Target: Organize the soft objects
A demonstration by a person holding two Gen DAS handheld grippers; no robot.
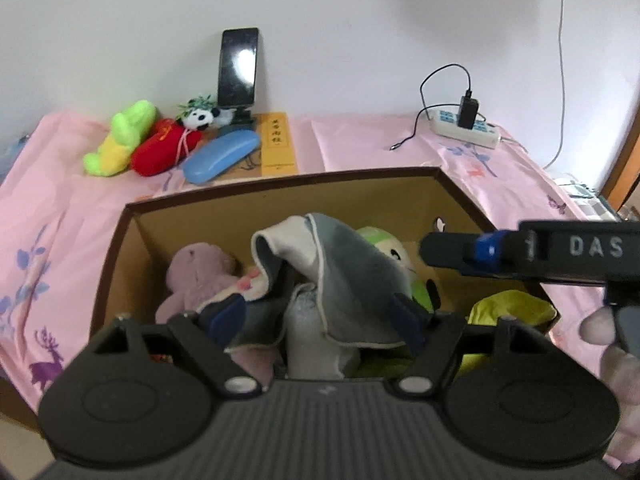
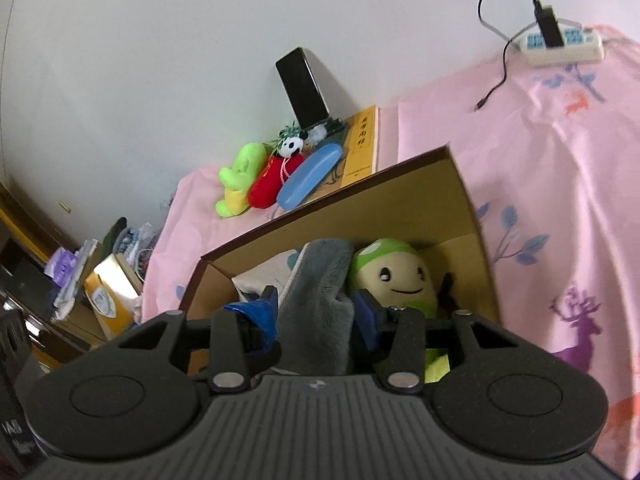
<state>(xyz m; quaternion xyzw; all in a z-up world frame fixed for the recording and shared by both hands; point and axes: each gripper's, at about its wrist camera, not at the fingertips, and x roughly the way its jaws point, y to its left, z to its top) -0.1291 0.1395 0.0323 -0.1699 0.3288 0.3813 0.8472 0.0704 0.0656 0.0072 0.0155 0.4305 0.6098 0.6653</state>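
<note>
Towel (image 1: 344, 280) drapes between the wide-open left tool (image 1: 320, 314) fingers above the box (image 1: 120, 248); right tool (image 2: 316, 314) clamps it.

White plain wall (image 1: 320, 20) behind, soft shadow patches on it, thin white cable (image 1: 562, 60) hanging down at right. Surface covered in pink cloth (image 1: 360, 144) printed with blue leaves and a purple deer (image 1: 46, 360). White power strip (image 1: 466, 130) on the cloth near the wall, black charger (image 1: 468, 112) plugged in, its black lead looping up and trailing onto the cloth. Wooden edge (image 1: 624, 160) at far right. Right wrist view: cluttered lower area at left with a yellow box (image 2: 108, 300), bags and papers, dark wooden furniture (image 2: 24, 216). Even, diffuse light.
</note>
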